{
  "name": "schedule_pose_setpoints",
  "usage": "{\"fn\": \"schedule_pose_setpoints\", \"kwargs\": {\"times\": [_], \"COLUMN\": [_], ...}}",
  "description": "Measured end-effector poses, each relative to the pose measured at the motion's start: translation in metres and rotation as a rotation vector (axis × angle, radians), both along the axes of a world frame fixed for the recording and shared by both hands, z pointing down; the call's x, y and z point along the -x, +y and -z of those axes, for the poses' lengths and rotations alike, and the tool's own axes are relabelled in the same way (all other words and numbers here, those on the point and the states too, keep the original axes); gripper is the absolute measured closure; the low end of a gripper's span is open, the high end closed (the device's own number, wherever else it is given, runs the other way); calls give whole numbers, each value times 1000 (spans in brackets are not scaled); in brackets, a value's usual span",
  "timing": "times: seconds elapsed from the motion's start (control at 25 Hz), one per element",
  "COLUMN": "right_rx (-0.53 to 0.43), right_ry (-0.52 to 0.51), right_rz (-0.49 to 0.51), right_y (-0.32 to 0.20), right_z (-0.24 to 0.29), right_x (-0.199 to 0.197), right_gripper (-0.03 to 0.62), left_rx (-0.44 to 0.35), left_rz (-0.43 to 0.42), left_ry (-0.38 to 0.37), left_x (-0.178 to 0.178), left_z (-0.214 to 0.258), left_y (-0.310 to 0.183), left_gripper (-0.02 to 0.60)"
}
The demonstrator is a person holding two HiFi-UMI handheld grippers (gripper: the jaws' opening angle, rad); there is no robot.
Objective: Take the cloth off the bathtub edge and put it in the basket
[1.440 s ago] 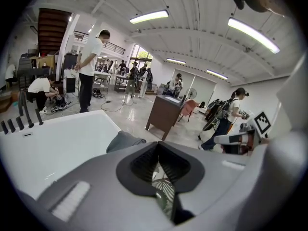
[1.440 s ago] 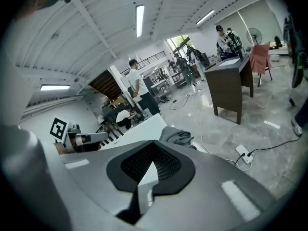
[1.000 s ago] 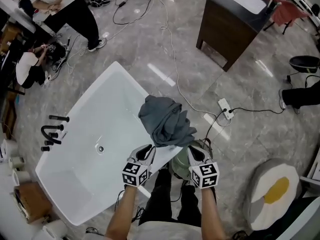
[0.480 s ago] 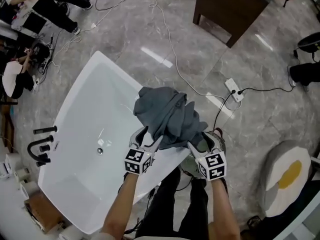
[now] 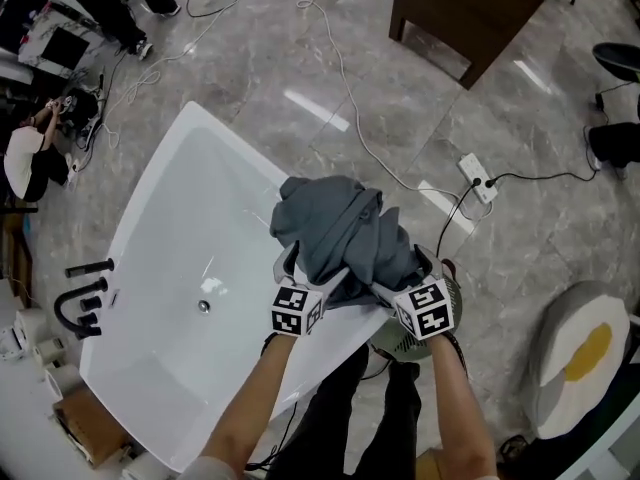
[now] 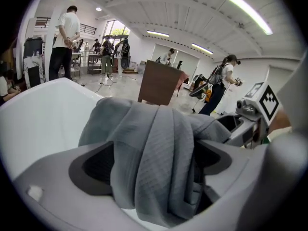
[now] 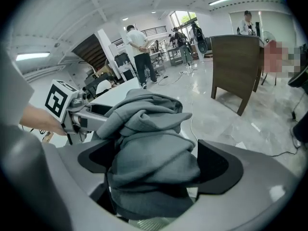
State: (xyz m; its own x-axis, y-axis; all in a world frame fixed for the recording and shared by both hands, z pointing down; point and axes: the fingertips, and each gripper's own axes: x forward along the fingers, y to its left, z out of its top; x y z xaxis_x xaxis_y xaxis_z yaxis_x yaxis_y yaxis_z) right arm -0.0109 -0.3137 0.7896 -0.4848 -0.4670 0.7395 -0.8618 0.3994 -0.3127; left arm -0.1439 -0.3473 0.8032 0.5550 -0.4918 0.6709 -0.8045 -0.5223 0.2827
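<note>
A bundled grey cloth (image 5: 340,230) hangs over the near rim of the white bathtub (image 5: 200,118), between both grippers. My left gripper (image 5: 305,273) is at its left side and my right gripper (image 5: 403,273) at its right. Both sets of jaws have just been opening and now stand wide. The cloth (image 6: 154,148) lies loose between the jaws of the left gripper (image 6: 154,165), whose dark pads show bare. In the right gripper view the cloth (image 7: 154,158) likewise sits unpressed in the right gripper (image 7: 156,170). The basket (image 5: 400,340) is just below the right gripper, mostly hidden.
A dark wooden cabinet (image 5: 470,8) stands at the far right. A power strip (image 5: 476,178) and cables lie on the marble floor. Black taps (image 5: 85,293) sit at the tub's left. An egg-shaped cushion (image 5: 580,358) lies at the right. People stand at the upper left.
Both grippers have come down with the cloth toward the tub's near rim and the basket. Their jaws, closed on the cloth a second ago, now stand spread.
</note>
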Motion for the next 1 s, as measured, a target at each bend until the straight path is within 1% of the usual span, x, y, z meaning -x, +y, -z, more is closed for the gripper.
{"fn": "schedule_pose_setpoints", "kwargs": {"times": [0.12,0.24,0.32,0.36,0.44,0.48,0.52,0.6,0.68,0.76,0.84,0.92,1.0], "right_rx": [1,14,34,43,42,34,25,8,-13,-40,-56,-67,-83], "right_ry": [23,58,43,32,31,42,55,80,104,121,116,93,53], "right_rz": [22,52,39,28,12,11,14,22,35,49,40,4,-36], "right_y": [-13,-21,-19,-17,-15,-15,-15,-13,-10,-7,-3,-1,1], "right_z": [-9,-22,-27,-28,-27,-26,-24,-21,-16,-9,-3,7,21], "right_x": [17,25,26,26,28,29,30,31,30,30,30,26,23], "right_gripper": [85,88,92,101,139,157,201,241,271,319,357,392,464], "left_rx": [23,49,62,65,77,84,91,95,89,79,72,70,74], "left_rz": [-14,-21,-35,-42,-51,-52,-54,-63,-81,-102,-115,-130,-149], "left_ry": [44,55,68,76,102,121,139,160,157,149,145,153,172], "left_x": [-10,-11,-12,-13,-15,-17,-20,-26,-34,-39,-42,-48,-57], "left_z": [-8,-18,-21,-22,-21,-19,-17,-13,-9,-5,1,10,22], "left_y": [-4,-9,-10,-10,-8,-6,-3,4,12,19,25,31,38], "left_gripper": [25,26,29,29,36,61,103,199,277,363,399,415,423]}}
